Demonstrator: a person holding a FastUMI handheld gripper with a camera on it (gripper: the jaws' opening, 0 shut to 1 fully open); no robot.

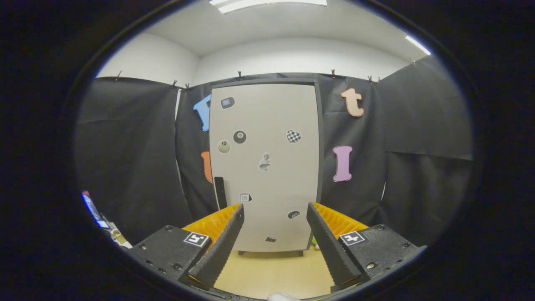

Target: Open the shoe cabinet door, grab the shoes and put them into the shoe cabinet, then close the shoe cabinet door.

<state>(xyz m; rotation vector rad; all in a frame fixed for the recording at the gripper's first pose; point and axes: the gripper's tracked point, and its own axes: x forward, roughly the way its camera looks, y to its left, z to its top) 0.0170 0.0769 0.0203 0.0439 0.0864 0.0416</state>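
Cabinet door (265, 167) stands closed, straight ahead of the gripper (276, 242) at twelve o'clock and well beyond the fingertips, its long axis upright. The fingers are spread wide apart and hold nothing; the lower part of the door shows in the gap between them. A dark vertical handle (220, 192) sits on the door's edge at about ten o'clock from the gap, nearer to the left finger. A closed door fits a cabinet waiting to be opened, and equally one shut again with the shoes inside. A small pale thing, perhaps a shoe, peeks out at six o'clock under the fingers, but I cannot tell. Stickers (239, 136) dot the door, one like an eight ball; their writing is too small to read.
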